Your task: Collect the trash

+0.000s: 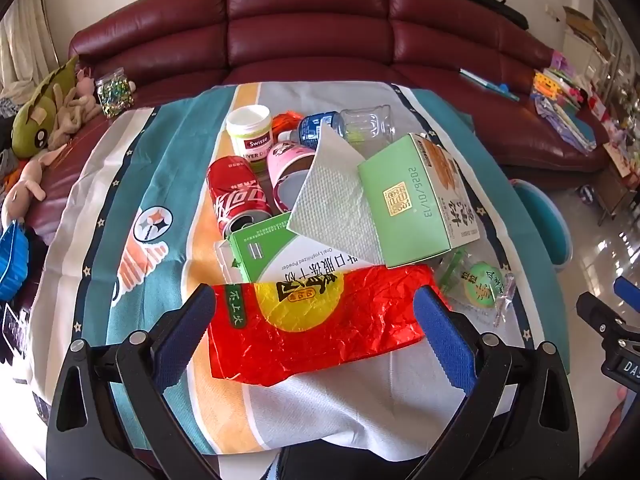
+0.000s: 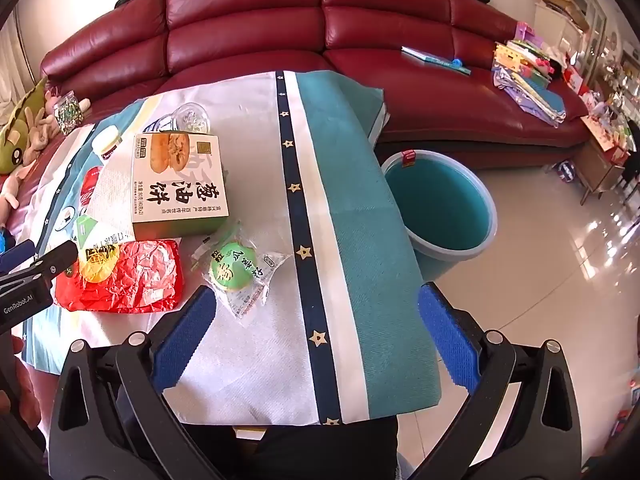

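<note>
A pile of trash lies on the cloth-covered table (image 1: pixel 160 168). A crumpled red wrapper (image 1: pixel 320 320) lies between the fingers of my open left gripper (image 1: pixel 316 308), nearest me. Behind it lie a green-white box (image 1: pixel 276 252), a paper napkin (image 1: pixel 332 196), a green pastry box (image 1: pixel 416 200), a red cola can (image 1: pixel 236 196), a pink cup (image 1: pixel 288 168), a white jar (image 1: pixel 250 128) and a clear bottle (image 1: pixel 360 124). A green snack packet (image 2: pixel 236 272) lies just left of my open, empty right gripper (image 2: pixel 316 304). A teal bin (image 2: pixel 440 204) stands on the floor right of the table.
A dark red leather sofa (image 2: pixel 248 28) runs behind the table, with plush toys (image 1: pixel 40 120) at its left and books and papers (image 2: pixel 528 76) at its right. Glossy tiled floor (image 2: pixel 560 264) lies to the right.
</note>
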The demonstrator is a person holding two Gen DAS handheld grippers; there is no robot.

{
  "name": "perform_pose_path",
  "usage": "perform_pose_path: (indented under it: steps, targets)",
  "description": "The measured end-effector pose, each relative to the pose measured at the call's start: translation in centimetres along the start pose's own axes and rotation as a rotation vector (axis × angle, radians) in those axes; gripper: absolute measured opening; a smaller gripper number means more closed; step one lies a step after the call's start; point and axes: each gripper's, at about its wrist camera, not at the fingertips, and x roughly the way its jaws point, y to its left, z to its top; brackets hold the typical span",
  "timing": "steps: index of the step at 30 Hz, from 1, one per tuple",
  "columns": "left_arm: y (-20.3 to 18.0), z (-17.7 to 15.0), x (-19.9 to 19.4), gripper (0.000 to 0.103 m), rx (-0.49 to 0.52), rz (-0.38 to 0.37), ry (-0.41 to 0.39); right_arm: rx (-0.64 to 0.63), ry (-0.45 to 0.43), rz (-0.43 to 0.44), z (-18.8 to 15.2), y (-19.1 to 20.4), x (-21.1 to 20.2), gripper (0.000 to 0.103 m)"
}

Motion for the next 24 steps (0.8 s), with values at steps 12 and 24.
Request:
perform_pose_path:
  steps: [12, 24]
  targets:
    - [1.3, -0.5, 0.0, 0.099, -0.022, 0.002, 0.006, -0.003, -0.004, -0.014, -0.2, 0.2, 0.0, 0.097]
    - [1.6, -0.2, 0.5, 0.099, -0.031, -0.018, 0.028, -0.022, 0.005, -0.02, -0.1, 1.0, 0.2, 0.097]
